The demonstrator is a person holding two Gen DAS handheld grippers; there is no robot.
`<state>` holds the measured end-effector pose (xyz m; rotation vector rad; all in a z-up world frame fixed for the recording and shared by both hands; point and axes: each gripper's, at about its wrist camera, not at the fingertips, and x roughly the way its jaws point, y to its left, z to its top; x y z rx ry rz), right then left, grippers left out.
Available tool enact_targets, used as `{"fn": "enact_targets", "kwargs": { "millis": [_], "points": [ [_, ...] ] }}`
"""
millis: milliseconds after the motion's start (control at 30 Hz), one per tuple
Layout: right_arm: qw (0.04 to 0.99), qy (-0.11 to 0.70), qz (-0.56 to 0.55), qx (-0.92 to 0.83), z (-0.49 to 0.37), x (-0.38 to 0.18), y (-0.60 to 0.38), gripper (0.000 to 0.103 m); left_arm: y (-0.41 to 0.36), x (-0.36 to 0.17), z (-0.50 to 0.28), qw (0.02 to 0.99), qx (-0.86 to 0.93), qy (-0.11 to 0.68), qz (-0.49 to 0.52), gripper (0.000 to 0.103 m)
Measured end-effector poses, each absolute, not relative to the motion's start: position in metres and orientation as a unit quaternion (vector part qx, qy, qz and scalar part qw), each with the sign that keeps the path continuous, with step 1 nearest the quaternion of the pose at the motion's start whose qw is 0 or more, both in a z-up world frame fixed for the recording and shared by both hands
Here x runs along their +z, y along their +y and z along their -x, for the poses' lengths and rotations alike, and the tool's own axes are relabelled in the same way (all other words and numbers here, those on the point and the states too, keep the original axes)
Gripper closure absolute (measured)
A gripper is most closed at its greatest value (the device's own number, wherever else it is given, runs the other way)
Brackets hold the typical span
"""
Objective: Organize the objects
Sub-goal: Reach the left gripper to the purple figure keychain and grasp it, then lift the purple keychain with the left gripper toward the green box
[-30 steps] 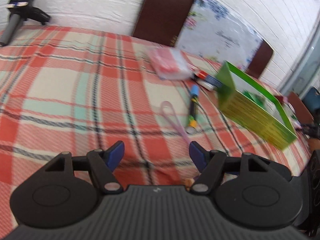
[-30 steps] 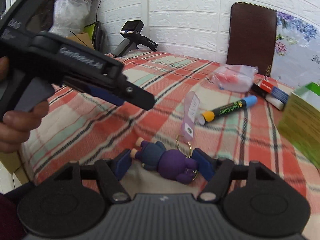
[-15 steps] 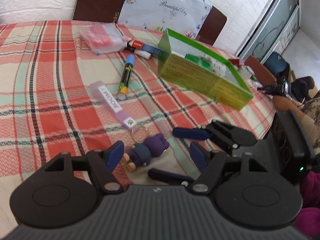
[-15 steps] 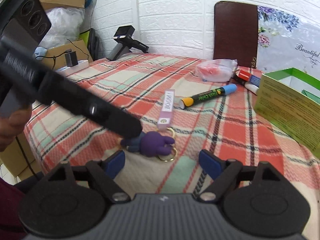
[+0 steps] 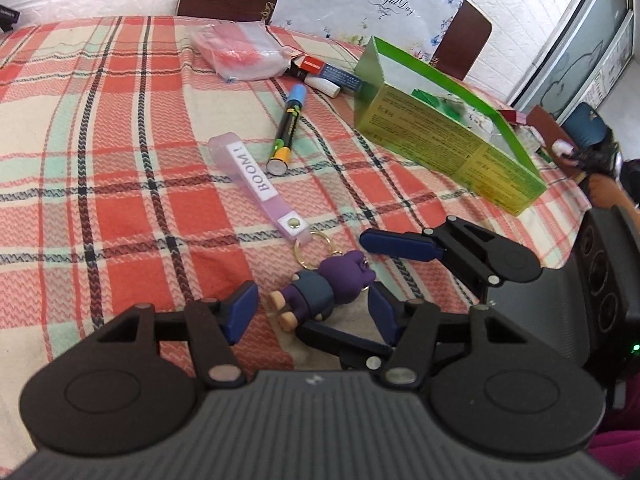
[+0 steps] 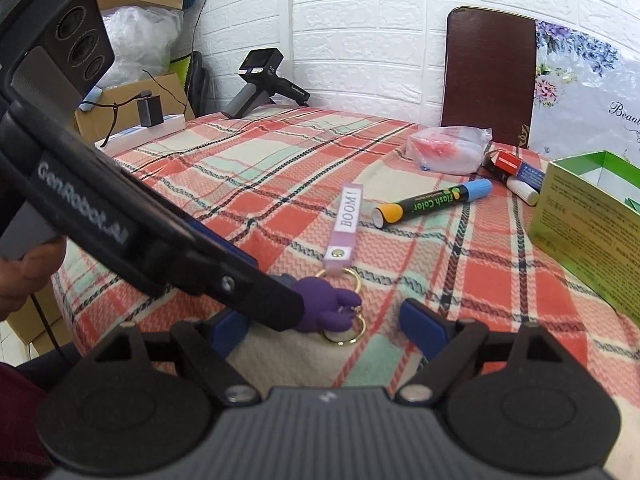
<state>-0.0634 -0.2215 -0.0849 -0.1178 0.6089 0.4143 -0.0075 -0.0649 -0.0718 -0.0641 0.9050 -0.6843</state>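
A purple bear keychain with a pink "BOOM!" strap lies on the plaid tablecloth near the front edge. My left gripper is open, its fingers on either side of the bear's legs. My right gripper is open just behind the bear; its blue fingers show in the left wrist view. A black marker with a blue cap lies beyond the strap. An open green box stands at the right.
A clear bag with red contents, a red-and-blue box and a white stick lie at the back. A spare handheld gripper rests at the far left corner. Chairs and cardboard boxes surround the table.
My left gripper swung right and down from the open cloth to straddle the bear keychain. My right gripper pulled back a little from the bear and opened wider.
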Motion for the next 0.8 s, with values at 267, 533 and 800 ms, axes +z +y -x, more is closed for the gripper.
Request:
{"fn": "enact_targets", "kwargs": {
  "millis": [267,533,800],
  "points": [
    [0.929,0.294,0.058,0.215,0.065,-0.0836,-0.2155,0.043,-0.0644,-0.071,0.0086,0.848,-0.308,0.431,0.025,0.054],
    [0.931,0.292,0.058,0.21,0.0672,-0.0837,-0.2141,0.043,-0.0671,-0.0706,0.0133,0.853,-0.3,0.427,0.014,0.055],
    [0.933,0.291,0.066,0.203,0.0693,-0.0838,-0.2109,0.044,-0.0691,-0.0713,0.0155,0.854,-0.298,0.426,0.007,0.056]
  ]
}}
